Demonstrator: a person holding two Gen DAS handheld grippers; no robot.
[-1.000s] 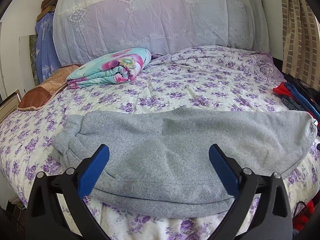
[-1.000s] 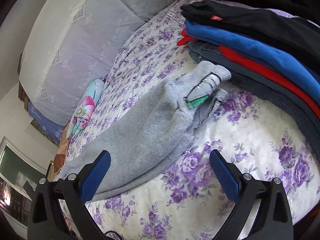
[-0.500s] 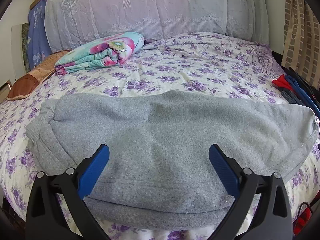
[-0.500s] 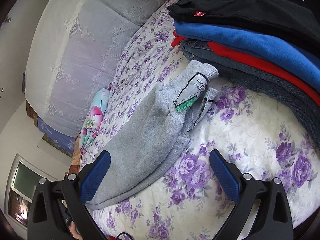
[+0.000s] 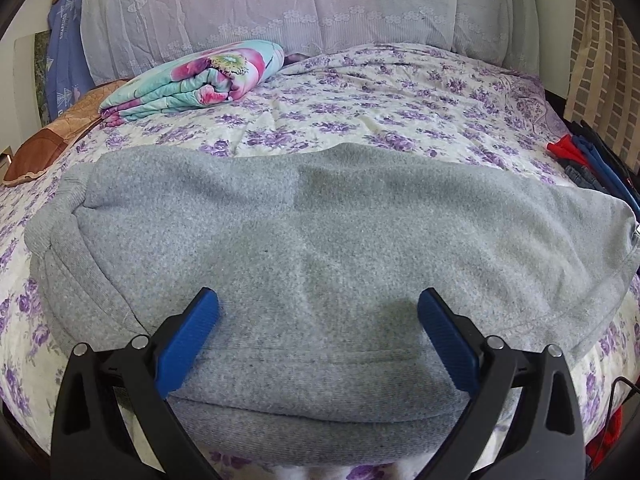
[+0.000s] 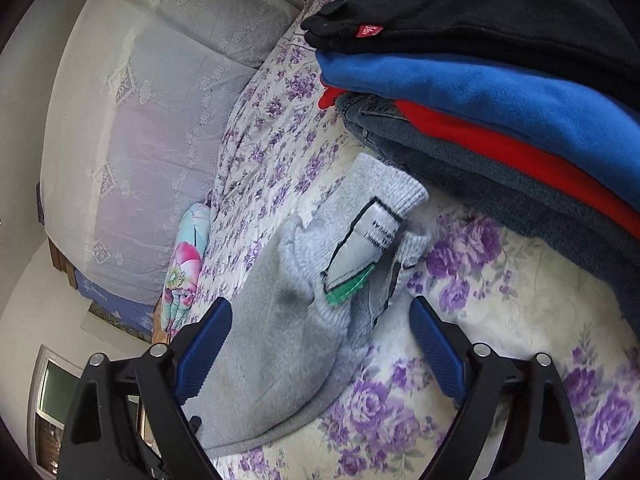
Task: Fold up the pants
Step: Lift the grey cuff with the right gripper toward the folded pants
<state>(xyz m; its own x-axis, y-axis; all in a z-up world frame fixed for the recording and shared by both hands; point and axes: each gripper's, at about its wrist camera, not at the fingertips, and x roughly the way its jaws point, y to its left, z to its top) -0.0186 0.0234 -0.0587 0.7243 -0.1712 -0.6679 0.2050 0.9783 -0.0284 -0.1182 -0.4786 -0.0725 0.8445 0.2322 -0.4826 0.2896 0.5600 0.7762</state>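
Note:
Grey sweatpants point(image 5: 320, 220) lie folded lengthwise across the flowered bed point(image 5: 380, 100), cuffs at the left, waistband at the right. My left gripper point(image 5: 318, 300) hovers open just over their middle, near the front edge, with cloth under both blue pads and nothing gripped. In the right wrist view the waistband end point(image 6: 280, 340) with its white and green label point(image 6: 364, 248) lies between the blue pads of my right gripper point(image 6: 320, 308). Its jaws are closing, and the pads stand apart from the cloth.
A stack of folded clothes, black, blue, red and denim point(image 6: 500, 92), sits just past the waistband at the bed's right side. A rolled floral blanket point(image 5: 192, 76) and a brown cushion point(image 5: 40, 144) lie at the far left. A lace-covered headboard point(image 5: 280, 4) stands behind.
The left gripper has sunk closer to the pants, which now fill more of its view. The right gripper has moved in over the waistband end and its jaws have narrowed a little.

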